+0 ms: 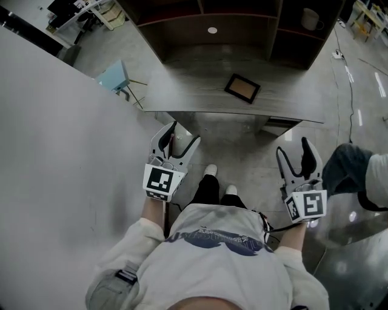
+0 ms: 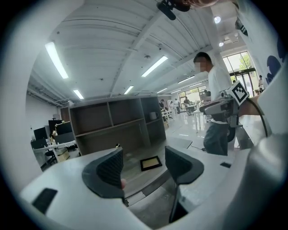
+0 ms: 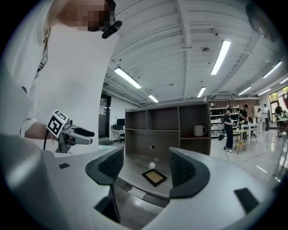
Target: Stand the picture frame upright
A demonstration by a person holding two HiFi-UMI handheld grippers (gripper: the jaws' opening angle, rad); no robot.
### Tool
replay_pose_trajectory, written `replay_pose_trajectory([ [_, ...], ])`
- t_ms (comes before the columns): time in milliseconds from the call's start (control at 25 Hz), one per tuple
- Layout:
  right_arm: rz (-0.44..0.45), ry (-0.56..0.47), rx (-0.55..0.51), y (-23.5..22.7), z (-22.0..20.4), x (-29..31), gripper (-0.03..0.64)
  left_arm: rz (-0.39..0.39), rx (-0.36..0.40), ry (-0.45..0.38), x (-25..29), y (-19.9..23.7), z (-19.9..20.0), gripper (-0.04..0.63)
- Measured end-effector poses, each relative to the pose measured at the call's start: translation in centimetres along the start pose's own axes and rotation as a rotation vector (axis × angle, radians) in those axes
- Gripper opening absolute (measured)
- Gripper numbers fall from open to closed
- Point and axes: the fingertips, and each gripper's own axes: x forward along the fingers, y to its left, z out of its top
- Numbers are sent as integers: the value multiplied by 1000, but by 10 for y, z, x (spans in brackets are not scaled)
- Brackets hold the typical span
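The frame [image 1: 242,88] lies flat, face up, a little right of the middle of the counter [image 1: 182,85], about halfway between the front edge and the back, and turned so its corners point at those edges. Lying like this it cannot be gripped across its faces. One edge probably has to be lifted first, and any prop on its back is hidden.

The left hand-held gripper [image 1: 182,136] and the right hand-held gripper [image 1: 294,151] are both in front of the front edge, well apart from the frame and from each other. Their jaws are spread fairly wide with nothing between them. Each gripper view shows the frame through the gap, so this looks like a lining-up posture for a two-sided approach, with no contact made yet.

Nothing stands on the counter between the grippers and the frame. The shelf [image 1: 236,15] rises from the back edge and may limit room above once the frame stands. A mug [image 1: 310,18] sits in the shelf's right compartment, well clear. A white partition [image 1: 54,139] runs close along the left. A bystander's leg [image 1: 348,166] is just right of the right hand-held gripper, which leaves little room to swing out on that side.
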Motion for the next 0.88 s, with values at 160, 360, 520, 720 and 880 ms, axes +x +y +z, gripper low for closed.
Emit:
replay_pose_trajectory([
  [160,4,11,3,7,-2,22,300,-14,-6,-7,12,14,-6,275],
  [360,23,63,-42,22,-4,66,316,-43,11,-9,35,54,-9,275],
  [520,12,78,-71,29,-1,111,322,-87,27,-27,61,88,-9,276],
  [720,-46,99,-72,34,5,156,322,-170,51,-52,96,126,-5,276],
  [880,-77,98,-53,39,8,180,322,-253,74,-66,119,143,-5,276],
])
